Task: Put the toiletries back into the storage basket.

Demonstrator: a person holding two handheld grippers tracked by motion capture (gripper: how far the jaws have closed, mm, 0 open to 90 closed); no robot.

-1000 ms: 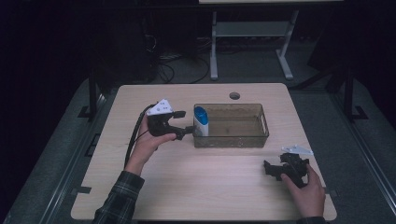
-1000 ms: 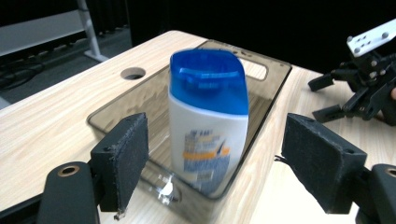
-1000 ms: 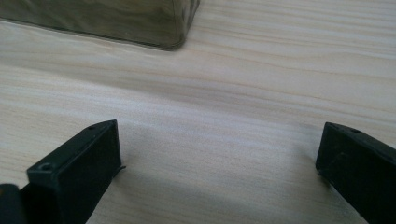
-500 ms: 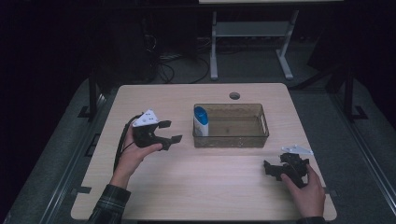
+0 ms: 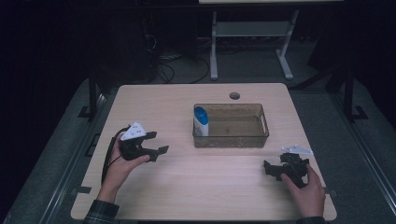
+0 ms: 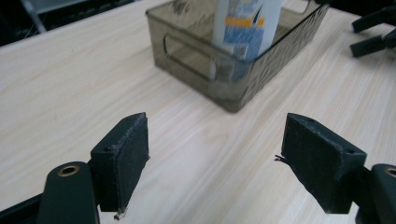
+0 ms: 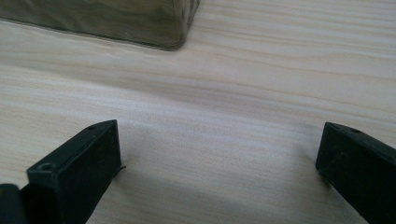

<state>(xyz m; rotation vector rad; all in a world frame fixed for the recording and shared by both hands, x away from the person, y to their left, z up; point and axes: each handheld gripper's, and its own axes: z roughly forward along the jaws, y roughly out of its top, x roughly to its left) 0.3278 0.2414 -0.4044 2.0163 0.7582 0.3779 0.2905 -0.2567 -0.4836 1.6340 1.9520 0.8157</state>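
Observation:
A smoky clear plastic bin (image 5: 261, 135) stands on the middle of the light wooden table (image 5: 187, 98). A white bottle with a blue cap (image 5: 201, 120) stands upright in the bin's left end; its label (image 6: 247, 23) faces the left gripper view through the bin's wall (image 6: 187, 51). My left gripper (image 5: 156, 143) hovers open at the table's left, well apart from the bin, with nothing between its jaws. My right gripper (image 5: 270, 169) is open near the table's front right, low over bare wood. A corner of the bin (image 7: 154, 23) lies ahead of it.
A round cable hole (image 5: 234, 95) sits in the table behind the bin. A cable (image 5: 108, 156) loops from the left gripper. A white desk frame (image 5: 252, 32) and cables lie on the dark floor beyond the table. The other gripper (image 6: 373, 32) appears at far right.
My left gripper has drawn back left and toward the person, away from the bottle in the bin, its jaws open. The right gripper has stayed put.

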